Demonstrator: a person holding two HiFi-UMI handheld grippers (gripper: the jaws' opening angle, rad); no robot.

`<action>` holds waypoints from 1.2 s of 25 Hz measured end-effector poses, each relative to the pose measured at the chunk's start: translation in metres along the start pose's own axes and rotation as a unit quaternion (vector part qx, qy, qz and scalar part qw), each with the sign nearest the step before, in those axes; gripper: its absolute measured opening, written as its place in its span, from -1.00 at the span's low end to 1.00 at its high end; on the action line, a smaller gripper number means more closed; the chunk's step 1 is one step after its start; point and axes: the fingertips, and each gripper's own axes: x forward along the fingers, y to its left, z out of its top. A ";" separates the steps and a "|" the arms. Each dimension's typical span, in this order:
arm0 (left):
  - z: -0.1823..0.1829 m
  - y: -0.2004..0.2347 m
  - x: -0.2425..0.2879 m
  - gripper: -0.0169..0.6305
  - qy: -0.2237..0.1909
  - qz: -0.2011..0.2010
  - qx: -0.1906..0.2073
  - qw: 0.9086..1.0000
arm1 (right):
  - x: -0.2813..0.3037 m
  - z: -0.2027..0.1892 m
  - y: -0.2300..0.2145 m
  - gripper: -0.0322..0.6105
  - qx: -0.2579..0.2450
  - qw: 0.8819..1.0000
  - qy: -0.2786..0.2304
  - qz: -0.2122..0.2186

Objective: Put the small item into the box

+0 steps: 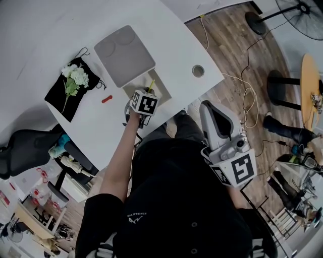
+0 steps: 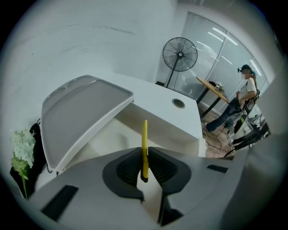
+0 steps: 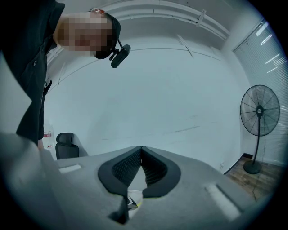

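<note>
An open white box (image 1: pixel 164 90) sits near the table's front edge, its grey lid (image 1: pixel 123 55) tipped back. My left gripper (image 1: pixel 148 93) hangs over the box's opening, shut on a thin yellow stick (image 1: pixel 151 84). In the left gripper view the yellow stick (image 2: pixel 144 134) stands upright between the pads of the left gripper (image 2: pixel 144 155), above the box's pale inside (image 2: pixel 112 137) and beside the raised lid (image 2: pixel 81 112). My right gripper (image 1: pixel 209 108) is held off the table beside my body, jaws shut and empty. The right gripper (image 3: pixel 141 150) faces a bare wall.
A small red item (image 1: pixel 106 99) lies on the white table (image 1: pixel 60 30) left of the box. White flowers (image 1: pixel 75 76) rest on a black cloth (image 1: pixel 55 98). A round cable hole (image 1: pixel 198 70) is at the table's right. Cables, a fan (image 1: pixel 298 12) and a chair (image 1: pixel 25 148) stand around.
</note>
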 end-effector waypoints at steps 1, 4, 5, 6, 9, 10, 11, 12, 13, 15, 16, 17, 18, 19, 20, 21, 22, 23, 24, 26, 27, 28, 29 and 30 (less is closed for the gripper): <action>0.000 -0.001 0.001 -0.81 0.003 -0.002 0.008 1.000 | -0.001 0.000 0.000 -0.89 0.000 1.000 0.000 -0.001; -0.003 -0.004 0.004 -0.81 0.013 -0.007 0.024 1.000 | -0.002 0.000 -0.002 -0.89 -0.001 1.000 -0.001 -0.005; -0.004 -0.004 0.005 -0.81 0.018 -0.006 0.029 0.999 | -0.003 -0.001 -0.003 -0.89 0.000 1.000 -0.001 -0.006; -0.005 -0.005 0.006 -0.81 0.022 -0.004 0.034 0.999 | -0.003 -0.001 -0.003 -0.89 0.001 1.000 -0.001 -0.007; -0.006 -0.006 0.008 -0.81 0.029 0.003 0.054 0.998 | -0.003 0.000 -0.004 -0.89 0.001 1.000 -0.001 -0.007; -0.006 -0.006 0.008 -0.80 0.030 0.003 0.057 0.998 | -0.003 0.001 -0.004 -0.89 0.001 1.000 -0.002 -0.007; -0.005 -0.005 0.007 -0.81 0.029 0.002 0.055 0.998 | -0.002 0.001 -0.003 -0.89 0.001 1.000 -0.002 -0.007; -0.005 -0.004 0.007 -0.81 0.027 0.000 0.051 0.998 | -0.002 0.001 -0.003 -0.89 0.001 1.000 -0.002 -0.007; -0.005 -0.003 0.007 -0.80 0.025 -0.001 0.048 0.999 | -0.001 0.000 -0.003 -0.89 0.002 1.000 -0.002 -0.007; -0.005 -0.002 0.007 -0.77 0.024 0.000 0.047 0.999 | -0.001 -0.001 -0.003 -0.89 0.002 1.000 -0.002 -0.007; -0.006 -0.001 0.007 -0.74 0.024 0.001 0.049 0.999 | -0.001 0.000 -0.003 -0.89 0.003 1.000 -0.002 -0.007; -0.006 -0.001 0.006 -0.72 0.024 0.002 0.051 0.998 | -0.001 0.000 -0.004 -0.89 0.003 1.000 -0.002 -0.007; -0.005 -0.001 0.006 -0.72 0.024 0.001 0.051 0.998 | -0.001 0.000 -0.004 -0.89 0.003 1.000 -0.002 -0.007; -0.005 -0.001 0.006 -0.72 0.022 0.000 0.050 0.999 | -0.001 0.001 -0.005 -0.89 0.003 1.000 -0.002 -0.007; -0.005 -0.001 0.005 -0.72 0.020 -0.002 0.048 0.999 | -0.001 0.000 -0.005 -0.89 0.003 1.000 -0.003 -0.007; -0.005 -0.002 0.006 -0.71 0.019 -0.004 0.047 0.999 | -0.001 0.000 -0.005 -0.89 0.003 1.000 -0.003 -0.007; -0.005 -0.002 0.006 -0.69 0.019 -0.007 0.048 0.999 | 0.000 -0.001 -0.004 -0.89 0.003 1.000 -0.003 -0.006; -0.005 -0.004 0.006 -0.65 0.018 -0.011 0.049 0.999 | 0.000 -0.001 -0.004 -0.89 0.003 1.000 -0.003 -0.006; -0.005 -0.005 0.006 -0.60 0.019 -0.015 0.050 0.998 | 0.000 -0.001 -0.003 -0.89 0.003 1.000 -0.003 -0.005; -0.005 -0.006 0.005 -0.58 0.017 -0.021 0.051 0.998 | 0.001 -0.001 -0.004 -0.89 0.003 1.000 -0.003 -0.004; -0.005 -0.007 0.004 -0.58 0.016 -0.025 0.049 0.998 | 0.001 -0.001 -0.004 -0.89 0.003 1.000 -0.002 -0.004; -0.005 -0.007 0.003 -0.58 0.014 -0.028 0.046 0.998 | 0.000 -0.001 -0.004 -0.89 0.003 1.000 -0.002 -0.004; -0.005 -0.007 0.001 -0.58 0.011 -0.031 0.042 0.999 | 0.000 -0.001 -0.004 -0.89 0.002 1.000 -0.002 -0.004; -0.005 -0.006 -0.001 -0.59 0.007 -0.032 0.037 0.999 | 0.000 -0.001 -0.003 -0.89 0.002 1.000 -0.003 -0.004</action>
